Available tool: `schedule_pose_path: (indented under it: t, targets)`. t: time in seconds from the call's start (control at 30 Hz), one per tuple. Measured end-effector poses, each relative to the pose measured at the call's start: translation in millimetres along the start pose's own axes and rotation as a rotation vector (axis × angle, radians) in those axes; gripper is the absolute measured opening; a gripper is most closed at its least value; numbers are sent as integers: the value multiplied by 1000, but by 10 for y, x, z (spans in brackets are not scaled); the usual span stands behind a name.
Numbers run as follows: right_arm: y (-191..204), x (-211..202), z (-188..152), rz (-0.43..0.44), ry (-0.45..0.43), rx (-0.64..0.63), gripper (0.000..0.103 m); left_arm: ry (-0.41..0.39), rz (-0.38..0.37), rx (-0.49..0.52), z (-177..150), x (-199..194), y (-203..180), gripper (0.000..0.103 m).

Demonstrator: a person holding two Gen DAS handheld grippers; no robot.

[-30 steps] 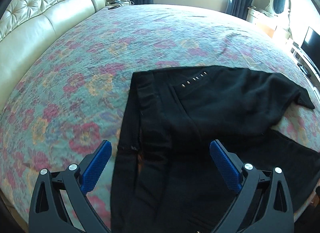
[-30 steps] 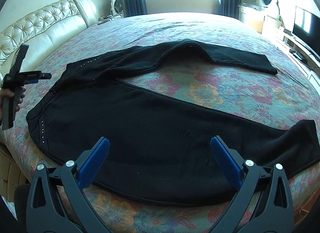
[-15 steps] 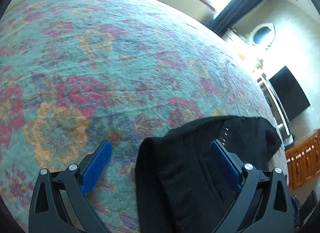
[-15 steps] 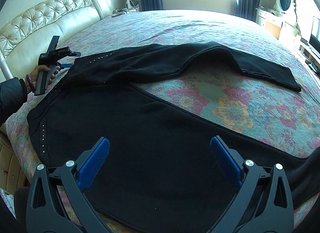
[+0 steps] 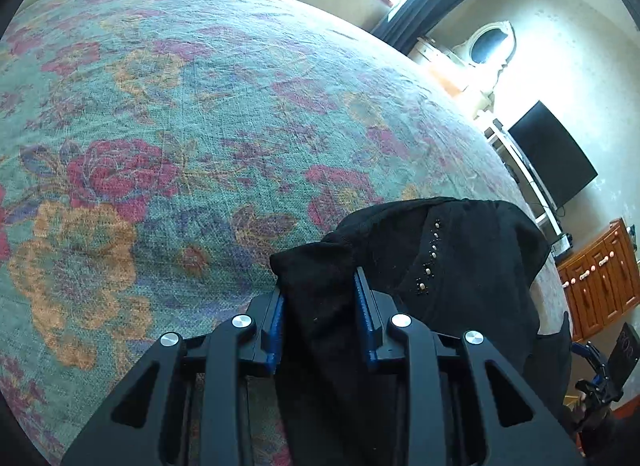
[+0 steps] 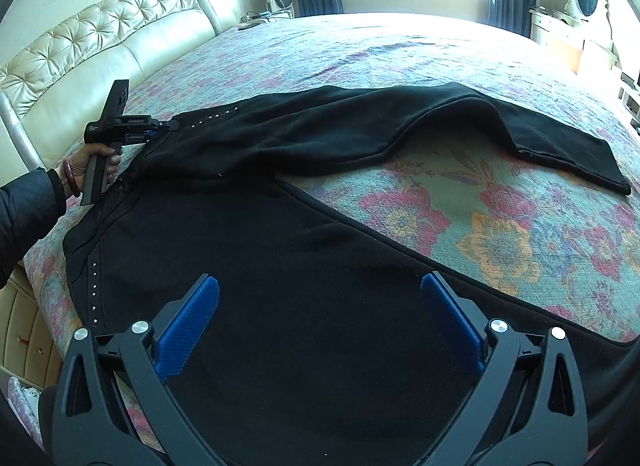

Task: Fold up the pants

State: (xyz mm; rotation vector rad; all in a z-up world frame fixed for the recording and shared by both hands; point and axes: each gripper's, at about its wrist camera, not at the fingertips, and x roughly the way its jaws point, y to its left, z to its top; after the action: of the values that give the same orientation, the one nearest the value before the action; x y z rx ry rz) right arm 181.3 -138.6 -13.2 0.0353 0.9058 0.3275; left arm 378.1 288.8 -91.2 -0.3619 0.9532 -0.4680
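Left claw (image 5: 320,306) was closing — pads pinching the black studded fabric pants (image 6: 320,306); right claw (image 6: 320,314) gaped, released, above them.

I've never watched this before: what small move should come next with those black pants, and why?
Probably lift the waist corner toward the near leg. The left gripper is closing with a bunch of the pants between its pads, while the right gripper hangs open above the near leg, holding nothing.
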Motion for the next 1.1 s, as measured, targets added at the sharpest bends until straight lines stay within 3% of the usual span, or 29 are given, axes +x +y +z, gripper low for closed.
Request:
schedule_pose_path:
  t: [0.07,0.2,0.3,0.37,0.43,0.5,0.6,0.83,0.9,1.0,1.03,1.07,1.1]
  targets:
    - [-69,25,94,31,7,-17,101,-4,-23,12,-26,-36,1,21]
    - [-301,89,533,79,-14,-108,101,-63,-53,-4,-49,-110,13,17]
    - [-530,245,1072,73,-42,-204,101,-75,-61,-31,-119,-77,82,17]
    - [-669,465,1483,2,-44,-252,101,-74,-67,-57,-129,-52,129,17]
    - [-740,747,1898,-4,-18,-298,101,-73,-66,-64,-129,-41,146,17]
    - [-754,1093,2241,-65,20,-368,101,-75,-72,-73,-136,-34,170,18]
    - [-780,1691,2592,-92,158,-429,101,-78,-94,-95,-145,-43,217,19]
    - [-791,2413,2631,-55,376,-532,101,-85,-147,-135,-175,-48,303,19]
    - [-834,2538,2600,-79,414,-556,101,-86,-156,-143,-190,-55,330,19]
    - [-906,2621,2570,-47,447,-532,101,-86,-160,-149,-159,-48,315,19]
    - [-920,2642,2557,-37,463,-513,95,-85,-157,-149,-154,-47,316,19]
    - [-937,2649,2542,-1,482,-487,69,-84,-154,-148,-149,-45,319,19]
    - [-942,2631,2532,64,499,-455,58,-83,-151,-148,-143,-43,321,19]
